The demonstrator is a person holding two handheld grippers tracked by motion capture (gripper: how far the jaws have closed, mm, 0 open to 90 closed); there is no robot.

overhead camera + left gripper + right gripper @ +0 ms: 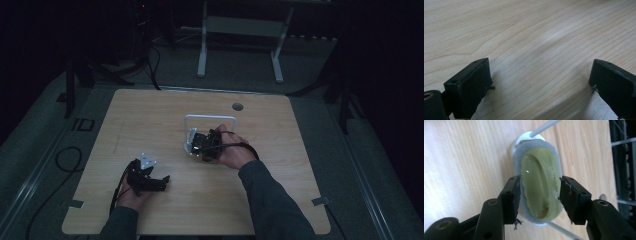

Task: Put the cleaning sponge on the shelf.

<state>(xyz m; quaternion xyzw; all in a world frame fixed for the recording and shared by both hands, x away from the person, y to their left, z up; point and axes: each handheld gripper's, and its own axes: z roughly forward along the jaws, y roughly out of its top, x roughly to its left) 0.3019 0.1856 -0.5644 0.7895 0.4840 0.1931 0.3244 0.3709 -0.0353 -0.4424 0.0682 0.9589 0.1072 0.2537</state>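
- In the high view the right gripper (196, 144) covers the thing it reaches over, so only a white wire rack (210, 118) shows behind it
- In the right gripper view the wire rack (544, 126) is cut off by the top edge, and its lower wire runs out of sight behind the fingers (571, 195)
- The yellowish-green dish with a grey rim (540, 182) hides its own underside; whether the finger pads touch its rim cannot be told
- The dark room beyond the worktop (150, 115) is too dim to make out
- In the left gripper view the left gripper (541, 82) is cut off by the bottom edge, and its right finger (614, 85) by the right edge
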